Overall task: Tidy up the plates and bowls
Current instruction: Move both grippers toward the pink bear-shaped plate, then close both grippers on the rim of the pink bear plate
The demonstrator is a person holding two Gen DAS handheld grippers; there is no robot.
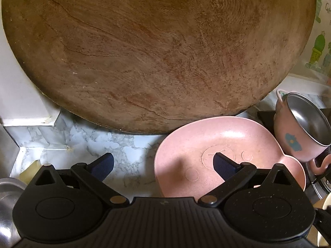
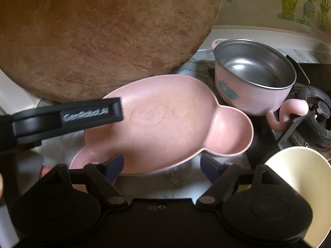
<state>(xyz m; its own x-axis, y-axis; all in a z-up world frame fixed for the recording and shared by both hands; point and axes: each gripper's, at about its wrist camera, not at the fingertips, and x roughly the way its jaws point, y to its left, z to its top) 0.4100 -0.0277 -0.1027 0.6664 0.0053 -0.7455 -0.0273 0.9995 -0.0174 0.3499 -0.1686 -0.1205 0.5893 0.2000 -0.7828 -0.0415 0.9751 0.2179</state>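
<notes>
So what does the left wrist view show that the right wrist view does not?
Only the left view: a steel rim at the lower left and the left gripper, open.
Only the right view: a cream bowl, a stove burner, and the right gripper, open at the plate's near rim.
Both: the wooden board, pink plate, and steel-lined pink bowl.

Plate (image 2: 165, 124) on counter (image 1: 128, 155), board (image 1: 144, 51) behind; bowl (image 2: 254, 76) to plate's right, cup (image 2: 300, 186) nearer.
</notes>
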